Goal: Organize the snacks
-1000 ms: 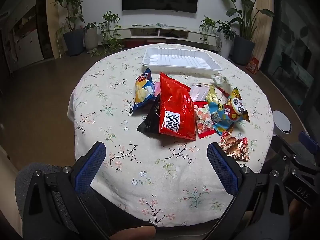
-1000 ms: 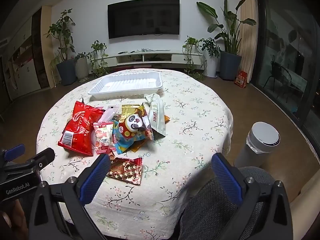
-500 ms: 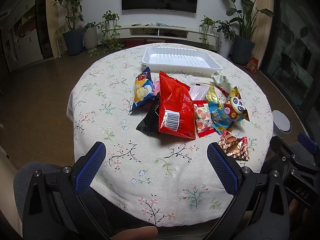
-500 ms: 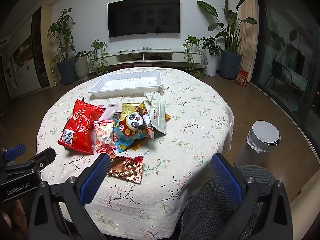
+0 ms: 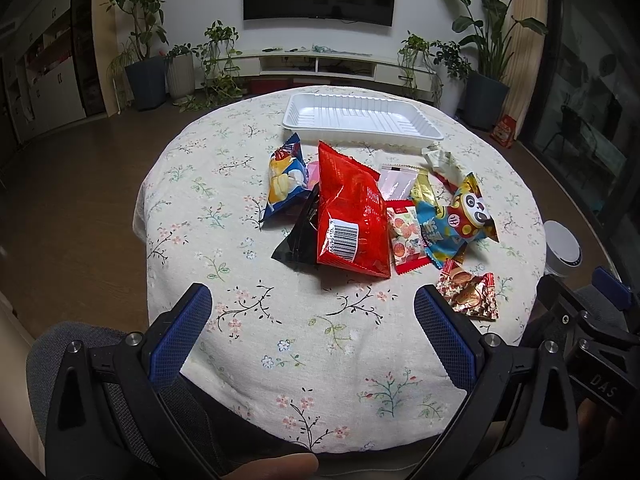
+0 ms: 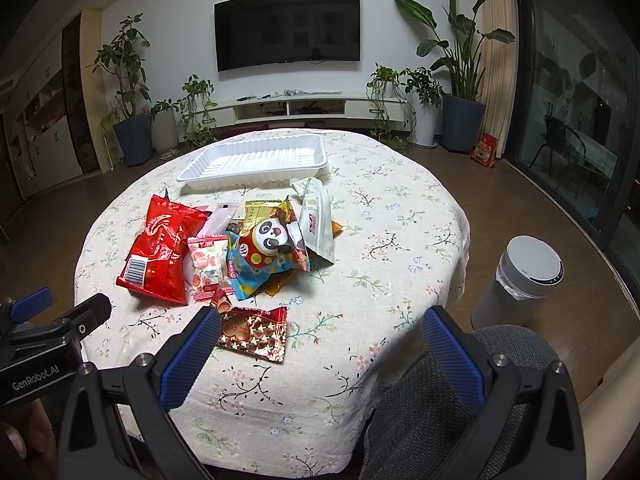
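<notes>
At the near edge of the surface [image 5: 240, 184], the left gripper [image 5: 312, 332] and right gripper [image 6: 320, 344] are both hovering with jaws spread wide, holding nothing. The snacks are lying heaped mid-surface: a red bag [image 5: 352, 212], a panda packet [image 5: 460, 216] to its right, and a foil packet [image 6: 252, 332] nearest. A white tray [image 5: 360, 116] is sitting just beyond, empty.

The bench [image 5: 224, 184] wears a cream cloth sprigged with small pink, blue and green flowers. The tray [image 5: 360, 118] is plain white. The big packet [image 5: 352, 216] is red with a white barcode; the panda packet [image 5: 460, 216] is blue, red and yellow-spotted. Both claws have black frames and blue pads [image 6: 188, 360].
</notes>
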Available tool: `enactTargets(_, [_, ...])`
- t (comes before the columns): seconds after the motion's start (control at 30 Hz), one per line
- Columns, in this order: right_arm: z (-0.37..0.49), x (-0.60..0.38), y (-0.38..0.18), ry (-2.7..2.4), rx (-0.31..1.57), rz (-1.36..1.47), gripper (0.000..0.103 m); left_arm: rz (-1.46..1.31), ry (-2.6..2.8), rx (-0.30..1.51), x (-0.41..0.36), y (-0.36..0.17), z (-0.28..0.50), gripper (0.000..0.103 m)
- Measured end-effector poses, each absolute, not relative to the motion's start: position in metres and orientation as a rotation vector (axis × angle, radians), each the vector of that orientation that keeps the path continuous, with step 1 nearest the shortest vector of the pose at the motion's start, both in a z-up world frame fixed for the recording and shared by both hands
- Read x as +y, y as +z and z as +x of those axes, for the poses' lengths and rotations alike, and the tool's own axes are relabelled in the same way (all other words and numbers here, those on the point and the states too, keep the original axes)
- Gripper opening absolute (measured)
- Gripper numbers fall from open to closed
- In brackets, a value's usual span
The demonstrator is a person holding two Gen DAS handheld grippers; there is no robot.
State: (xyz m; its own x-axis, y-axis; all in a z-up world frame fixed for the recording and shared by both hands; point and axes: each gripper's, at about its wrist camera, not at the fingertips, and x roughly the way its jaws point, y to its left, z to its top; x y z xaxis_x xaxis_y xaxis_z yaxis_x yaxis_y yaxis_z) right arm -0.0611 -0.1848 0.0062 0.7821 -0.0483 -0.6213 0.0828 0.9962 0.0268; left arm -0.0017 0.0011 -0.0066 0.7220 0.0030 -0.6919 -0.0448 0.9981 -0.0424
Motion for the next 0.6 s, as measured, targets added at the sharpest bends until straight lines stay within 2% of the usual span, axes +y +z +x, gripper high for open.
enactTargets(0.6, [-0.0620, -0.1839, 0.0052, -0.066, 0.676, 0.056, 0.103, -0.059, 0.026, 0.767, 0.0011, -0.0065, -0.0030, 0.103])
